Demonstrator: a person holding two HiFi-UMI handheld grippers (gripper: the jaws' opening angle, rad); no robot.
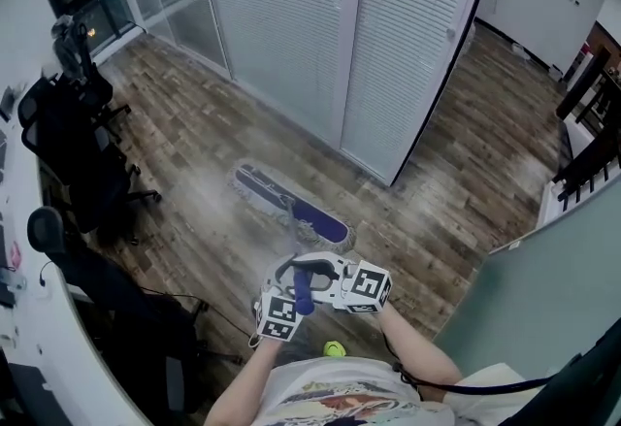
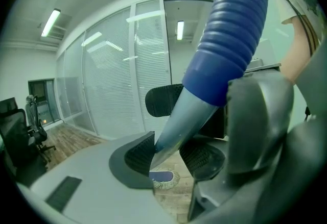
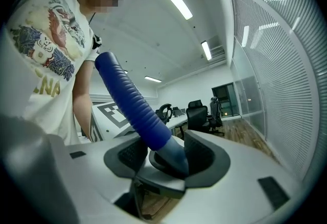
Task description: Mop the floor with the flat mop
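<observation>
My left claw point(image 2: 166, 154) and right claw point(image 3: 166, 159) clench the mop handle point(image 2: 230, 39) — two grips steer the mop head point(image 1: 291, 206) flat.

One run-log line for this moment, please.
left gripper: shut on mop handle | right gripper: shut on mop handle | mop head: flat on wood floor, ahead of person

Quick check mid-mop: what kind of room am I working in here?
Most likely an office: black swivel chairs, a long white desk beside them, and glass partitions with blinds.
</observation>
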